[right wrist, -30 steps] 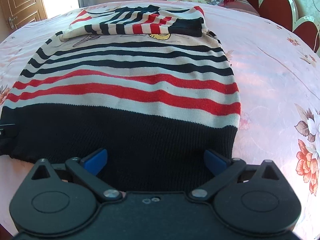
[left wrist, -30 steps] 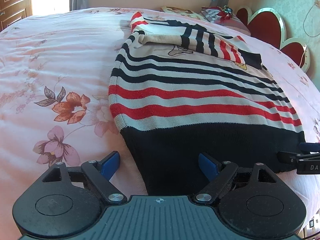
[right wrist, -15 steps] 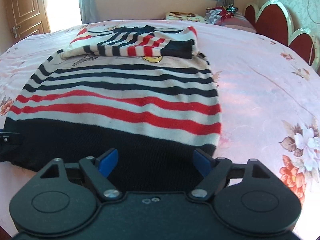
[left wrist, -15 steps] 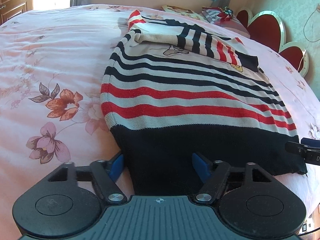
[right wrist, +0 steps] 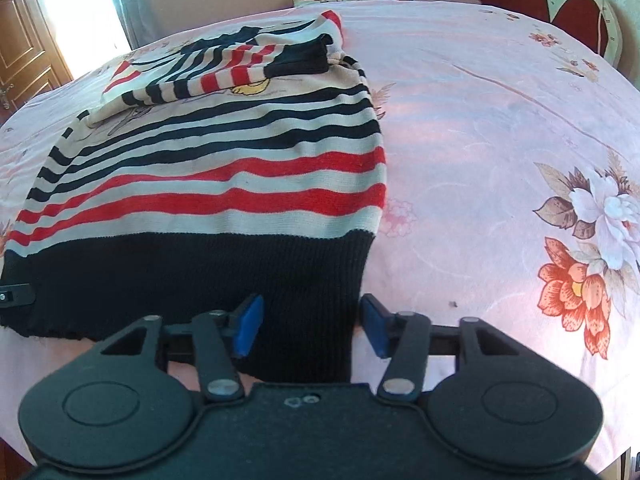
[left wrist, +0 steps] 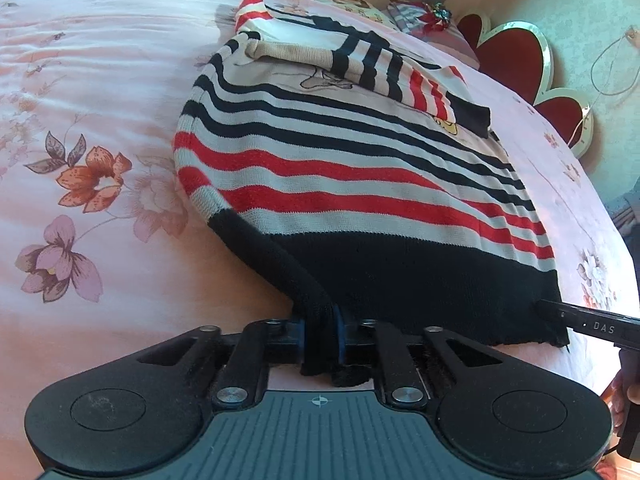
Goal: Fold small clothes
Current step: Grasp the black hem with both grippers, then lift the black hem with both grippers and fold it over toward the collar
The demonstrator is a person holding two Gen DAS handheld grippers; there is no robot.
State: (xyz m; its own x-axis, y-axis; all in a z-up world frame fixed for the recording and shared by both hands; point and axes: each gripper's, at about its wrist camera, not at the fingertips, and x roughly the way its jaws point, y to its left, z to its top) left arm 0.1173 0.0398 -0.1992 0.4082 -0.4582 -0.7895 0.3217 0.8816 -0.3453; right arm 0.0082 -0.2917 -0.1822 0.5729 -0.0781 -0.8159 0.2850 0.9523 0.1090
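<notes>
Folding starts well when the sweater [left wrist: 360, 184] hem is pinched tight by the left gripper [left wrist: 320, 332]; the right gripper [right wrist: 310, 324], closing around the hem's right corner, is not yet pressed on it.

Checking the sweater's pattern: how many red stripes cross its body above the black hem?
2. The lower red stripe sits just above the black hem; the upper red stripe lies beyond it. The folded sleeve may hide more.

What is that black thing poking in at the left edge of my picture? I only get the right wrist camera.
Observer: That is the left gripper. Its own camera shows it shut on the black hem of the striped sweater.
Visitor: Is the hem lying flat there?
Observer: No, the pinched corner is bunched into a ridge running up into the grip.
Visitor: Anything beside the sweater on that side?
Observer: A large orange flower printed on the pink sheet.
</notes>
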